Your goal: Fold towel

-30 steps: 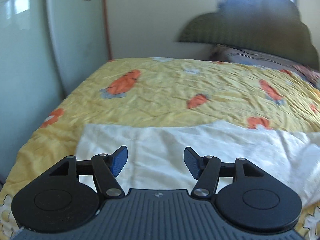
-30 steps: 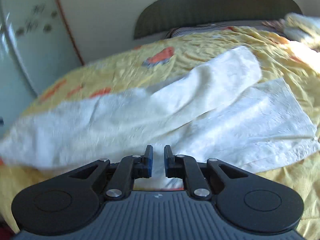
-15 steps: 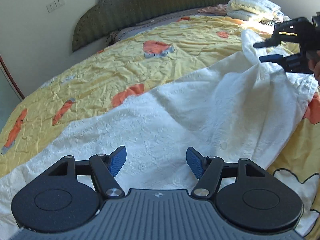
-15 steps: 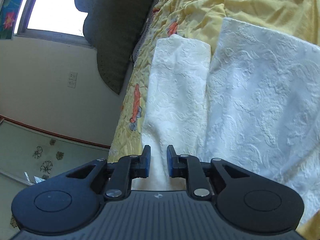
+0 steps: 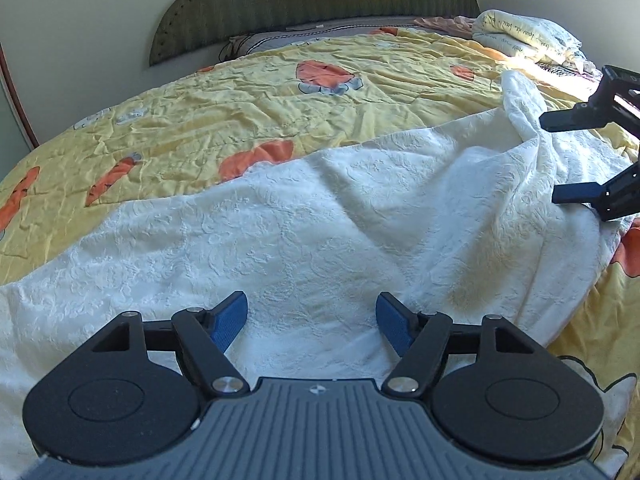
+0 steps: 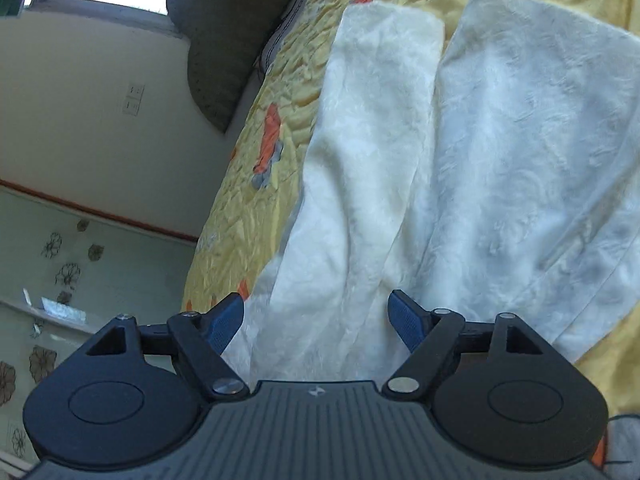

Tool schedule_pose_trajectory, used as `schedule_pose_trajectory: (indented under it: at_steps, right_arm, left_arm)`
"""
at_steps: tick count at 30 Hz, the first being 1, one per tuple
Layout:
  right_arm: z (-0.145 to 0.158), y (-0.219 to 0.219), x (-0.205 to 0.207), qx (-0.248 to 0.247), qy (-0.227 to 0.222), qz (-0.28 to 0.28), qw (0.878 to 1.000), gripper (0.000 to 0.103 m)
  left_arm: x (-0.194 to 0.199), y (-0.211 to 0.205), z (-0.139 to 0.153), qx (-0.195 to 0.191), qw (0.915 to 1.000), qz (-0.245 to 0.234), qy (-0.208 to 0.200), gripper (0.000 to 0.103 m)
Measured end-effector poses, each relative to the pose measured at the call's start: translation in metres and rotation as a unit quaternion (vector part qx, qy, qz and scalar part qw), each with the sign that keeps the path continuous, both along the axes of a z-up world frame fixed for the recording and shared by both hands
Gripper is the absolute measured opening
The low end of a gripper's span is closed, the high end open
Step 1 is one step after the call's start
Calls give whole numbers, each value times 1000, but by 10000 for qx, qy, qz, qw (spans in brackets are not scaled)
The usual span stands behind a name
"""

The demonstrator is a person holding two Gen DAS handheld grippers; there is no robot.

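Both grippers are standing wide and gripping nothing. The left gripper (image 5: 312, 322) is hovering over the white embossed towel (image 5: 312, 216), which is lying spread and rumpled across the yellow carrot-print bedspread (image 5: 248, 100) ahead of it. The right gripper (image 6: 316, 320), its jaws having just been opening, is letting a raised fold of towel go; cloth is sitting between its fingers but not pinched. Judgement: before regrasping, each hand should be finding a true corner, pinching one layer only, then lifting evenly so the edges are meeting square.
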State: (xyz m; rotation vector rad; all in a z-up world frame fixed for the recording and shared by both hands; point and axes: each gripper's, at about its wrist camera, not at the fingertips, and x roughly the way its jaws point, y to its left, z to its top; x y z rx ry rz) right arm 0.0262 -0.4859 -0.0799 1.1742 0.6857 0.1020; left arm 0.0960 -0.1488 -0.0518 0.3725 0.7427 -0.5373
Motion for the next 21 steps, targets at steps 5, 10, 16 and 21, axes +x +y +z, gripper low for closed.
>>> schedule_pose_trajectory:
  at_steps: [5,10,16,21]
  right_arm:
    - [12,-37,19,-617,-148,-1096,9920,80]
    - [32,-78,43,-740,-365,-1562,9843,81]
    - [33,-86,77,-1196,-294,-1496,9810,78]
    - [9,-95,78,-1226,-45,-1661,9785,10]
  left_arm:
    - [-1,0,0,20,10000,-29,6,75]
    - [0,0,-2,31,10000,-17,-35,78]
    - [0,1,-3,4,10000,52,-45,81]
    - [-2,1,-1,5,10000,31,-75,81]
